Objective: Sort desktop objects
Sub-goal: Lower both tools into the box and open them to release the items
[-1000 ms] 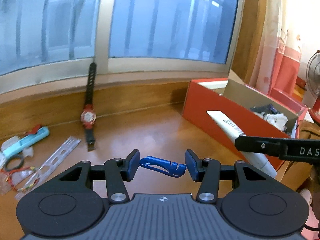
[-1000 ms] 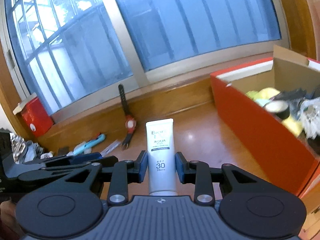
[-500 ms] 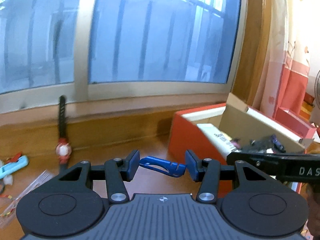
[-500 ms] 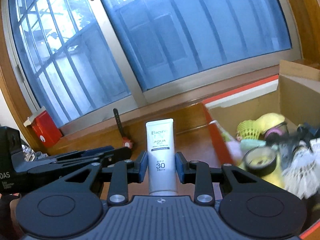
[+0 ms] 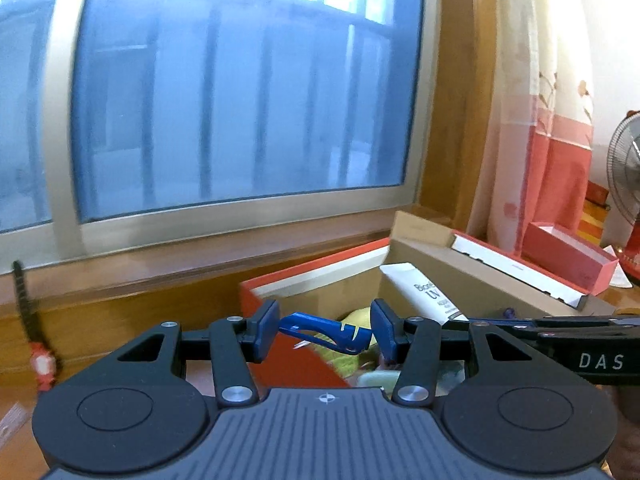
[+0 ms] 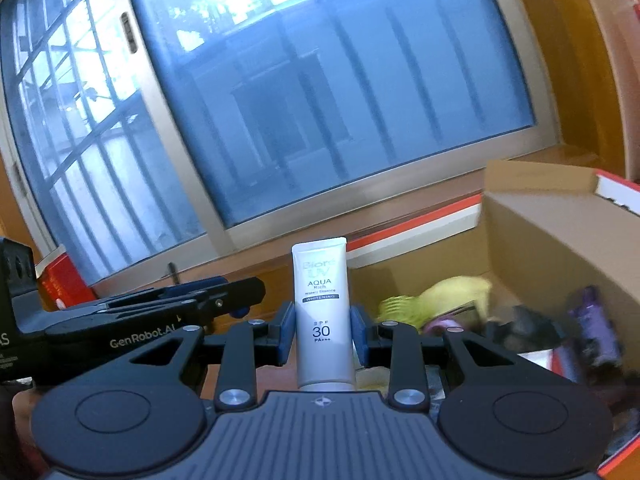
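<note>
Sunscreen tube point(image 6: 323, 316) and a blue clip point(image 5: 324, 330) are the two things I am carrying, one in each hand.

Far on the left, a watch point(image 5: 40, 360) is leaning against the wooden wall under the window point(image 5: 240, 100).

My left gripper point(image 5: 325, 330) is squeezing the blue clip. The fingers point(image 5: 266, 330) are about half closed, and the pads are pressing on the two ends of the clip. The clip is lying sideways between them. This gripper is pointing a little downward, and its tips are hanging over the near left corner of the red box point(image 5: 296, 360).

My right gripper point(image 6: 322, 338) is squeezing the sunscreen tube. Its fingers point(image 6: 285, 334) are nearly closed, and the pads are pressing on both sides of the tube. The tube is sticking straight out past the fingers, with its flat end at the far side. This gripper is also pointing a little downward, and it is hanging above the open box beside my left one.

Inside the box, yellow things point(image 6: 440, 296) and a purple thing point(image 6: 596, 324) are lying together, but they are blurry.

On the far right, a small pink box point(image 5: 568, 258) and a fan point(image 5: 626, 172) are standing near the curtain point(image 5: 552, 120).
</note>
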Demonstrator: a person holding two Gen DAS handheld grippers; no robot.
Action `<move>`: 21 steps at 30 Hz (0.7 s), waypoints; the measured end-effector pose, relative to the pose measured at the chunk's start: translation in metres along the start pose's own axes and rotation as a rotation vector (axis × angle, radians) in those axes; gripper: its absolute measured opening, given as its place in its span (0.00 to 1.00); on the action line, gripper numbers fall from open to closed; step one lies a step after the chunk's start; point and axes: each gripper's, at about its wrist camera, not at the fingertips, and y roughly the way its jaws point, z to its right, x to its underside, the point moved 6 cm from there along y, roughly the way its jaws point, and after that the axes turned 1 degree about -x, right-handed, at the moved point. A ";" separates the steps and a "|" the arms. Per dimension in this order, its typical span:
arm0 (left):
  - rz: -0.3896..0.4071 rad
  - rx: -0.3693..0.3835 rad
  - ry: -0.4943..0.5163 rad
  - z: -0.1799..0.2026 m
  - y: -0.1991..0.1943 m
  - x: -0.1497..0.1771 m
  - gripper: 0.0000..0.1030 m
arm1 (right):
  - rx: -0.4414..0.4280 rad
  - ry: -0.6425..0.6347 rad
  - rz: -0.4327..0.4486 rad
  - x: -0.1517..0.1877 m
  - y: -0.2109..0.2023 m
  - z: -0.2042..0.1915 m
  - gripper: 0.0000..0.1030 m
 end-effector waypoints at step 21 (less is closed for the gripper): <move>-0.105 -0.005 0.037 0.042 0.096 -0.008 0.49 | 0.139 0.039 -0.046 -0.024 0.043 0.105 0.33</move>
